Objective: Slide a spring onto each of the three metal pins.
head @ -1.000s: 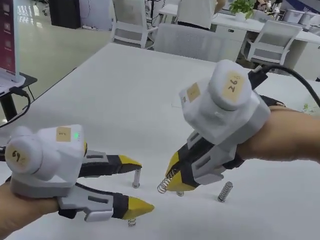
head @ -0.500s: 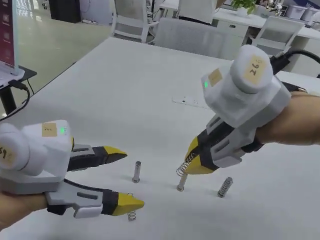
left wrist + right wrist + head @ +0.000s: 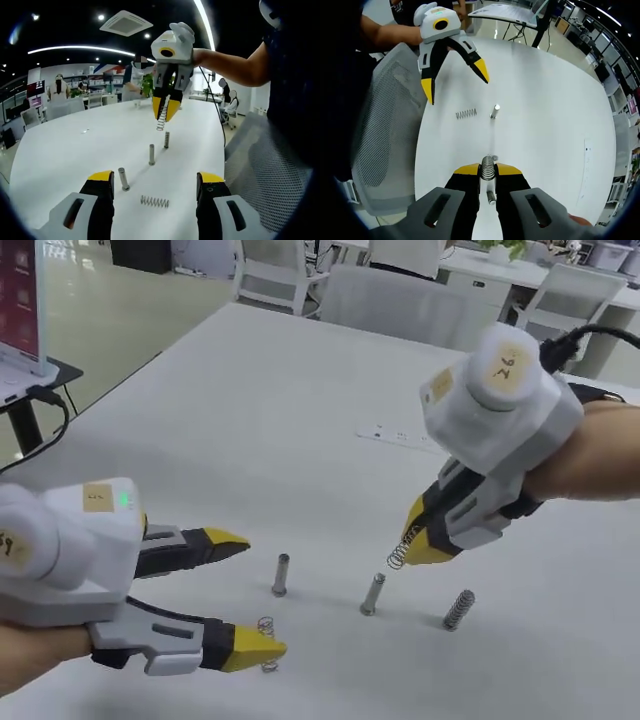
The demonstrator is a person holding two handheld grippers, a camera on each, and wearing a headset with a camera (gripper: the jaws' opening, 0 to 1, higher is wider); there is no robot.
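Between right gripper (image 3: pixel 488 170) jaws, spring (image 3: pixel 488 164), near pin (image 3: pixel 372 594)

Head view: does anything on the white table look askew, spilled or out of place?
Nothing damaged. One small metal coil spring lies on its side on the white table, loose by the left gripper's jaw tips. The right gripper holds another spring.

Bright, even overhead light; gripper views bend edges.
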